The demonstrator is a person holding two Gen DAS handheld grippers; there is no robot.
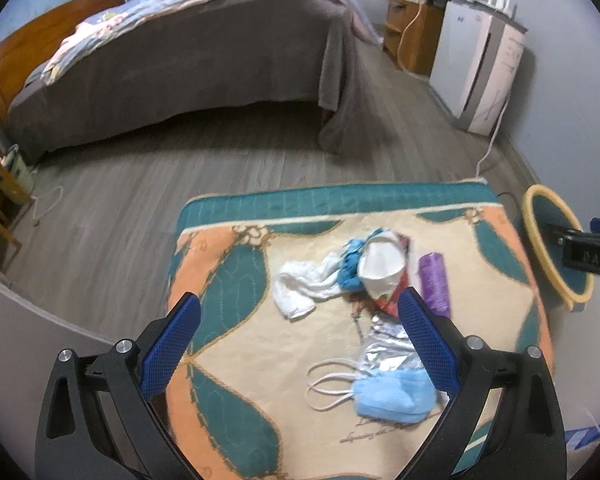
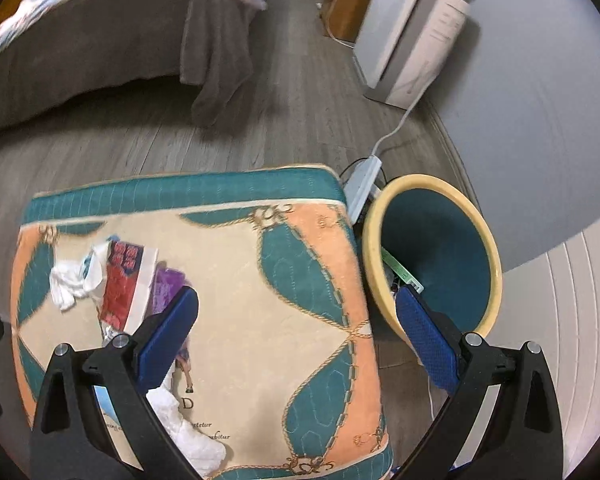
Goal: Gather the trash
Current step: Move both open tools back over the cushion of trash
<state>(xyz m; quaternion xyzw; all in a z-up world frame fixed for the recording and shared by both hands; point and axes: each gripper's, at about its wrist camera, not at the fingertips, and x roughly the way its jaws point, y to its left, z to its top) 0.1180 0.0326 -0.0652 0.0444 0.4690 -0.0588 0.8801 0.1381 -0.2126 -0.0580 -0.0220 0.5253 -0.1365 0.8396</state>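
Trash lies on a patterned cushion (image 1: 236, 344) (image 2: 260, 320): a white crumpled tissue (image 1: 304, 286) (image 2: 70, 282), a blue scrap (image 1: 350, 266), a paper cup with red print (image 1: 380, 268) (image 2: 126, 284), a purple wrapper (image 1: 434, 282) (image 2: 168, 286), silver foil (image 1: 384, 350) and a blue face mask (image 1: 396, 394). Another white tissue (image 2: 188, 432) lies near the cushion's front. My left gripper (image 1: 300, 312) hovers open above the pile. My right gripper (image 2: 298, 308) is open over the cushion's right edge, empty. A teal bin with a yellow rim (image 2: 432, 252) (image 1: 556, 248) stands right of the cushion, some trash inside.
A bed with a grey cover (image 1: 180, 64) (image 2: 100, 40) stands across the wooden floor. A white appliance (image 1: 484, 72) (image 2: 412, 36) and a wooden cabinet (image 1: 412, 36) line the right wall. A power strip with cable (image 2: 364, 180) lies behind the bin.
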